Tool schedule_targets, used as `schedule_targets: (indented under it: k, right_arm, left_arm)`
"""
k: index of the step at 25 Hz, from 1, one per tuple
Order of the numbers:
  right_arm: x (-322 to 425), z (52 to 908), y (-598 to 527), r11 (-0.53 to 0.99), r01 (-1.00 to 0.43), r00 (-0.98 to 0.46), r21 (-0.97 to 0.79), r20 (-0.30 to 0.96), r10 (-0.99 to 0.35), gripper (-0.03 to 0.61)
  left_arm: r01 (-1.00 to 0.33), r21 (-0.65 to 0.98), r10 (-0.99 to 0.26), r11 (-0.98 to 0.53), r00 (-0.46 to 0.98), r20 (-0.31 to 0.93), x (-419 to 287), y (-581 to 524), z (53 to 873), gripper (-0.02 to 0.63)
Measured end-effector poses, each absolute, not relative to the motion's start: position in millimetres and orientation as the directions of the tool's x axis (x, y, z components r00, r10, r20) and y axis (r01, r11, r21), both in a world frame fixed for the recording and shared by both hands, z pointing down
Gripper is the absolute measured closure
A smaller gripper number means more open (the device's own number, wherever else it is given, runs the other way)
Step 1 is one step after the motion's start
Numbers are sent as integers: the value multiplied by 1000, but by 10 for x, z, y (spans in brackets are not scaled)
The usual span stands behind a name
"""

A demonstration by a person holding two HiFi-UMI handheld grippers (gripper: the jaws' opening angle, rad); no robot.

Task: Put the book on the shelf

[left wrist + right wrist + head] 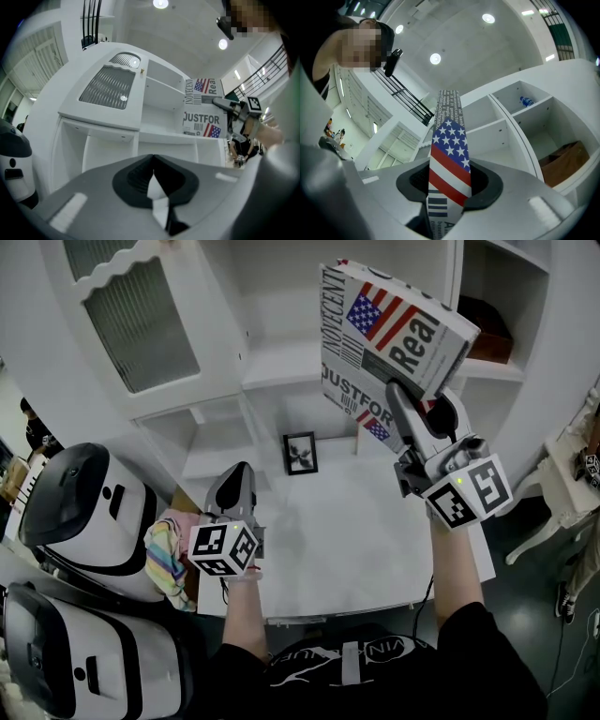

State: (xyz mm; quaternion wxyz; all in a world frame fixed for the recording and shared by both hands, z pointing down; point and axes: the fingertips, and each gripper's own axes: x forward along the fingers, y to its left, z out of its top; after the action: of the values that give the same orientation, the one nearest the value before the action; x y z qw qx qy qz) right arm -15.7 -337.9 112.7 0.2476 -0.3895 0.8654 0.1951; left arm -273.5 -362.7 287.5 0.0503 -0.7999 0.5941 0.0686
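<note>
Your right claw (405,399) clamped on the flag book (394,329), up by the white shelf (281,362), your left claw (152,164) closed together, empty

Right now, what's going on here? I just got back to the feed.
A person's right gripper is shut on a flag-covered book, held up in front of the white shelf unit. The book isn't on a shelf yet. The left gripper hangs lower over the white counter, fingers together and apparently empty.
</note>
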Motion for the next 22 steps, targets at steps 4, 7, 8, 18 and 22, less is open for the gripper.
schedule_targets:
  k: [4, 7, 8, 18, 22]
  right_arm:
    - [-80, 971, -3454, 565, -805, -547, 183, -598, -586, 417]
    - [-69, 854, -3482, 530, -823, -530, 205, -612, -587, 417]
    - [-90, 819, -3491, 507, -831, -527, 228, -613, -589, 417]
    - [-523, 994, -4029, 56, -627, -522, 777, -366, -770, 417]
    - [-833, 1176, -4223, -12, -450, -535, 893, -280, -797, 417]
  left_arm:
    - [-957, -3, -941, -290, 286, -180, -2733, -3646, 2836, 614]
    - [-958, -3, -941, -285, 281, -188, -2782, -3626, 2817, 614]
    - [-959, -3, -941, -284, 279, -192, -2810, -3616, 2808, 614]
    - [-965, 7, -948, -263, 257, -190, -2848, -3620, 2828, 614]
    - [-967, 12, -951, -255, 249, -185, -2892, -3621, 2861, 614]
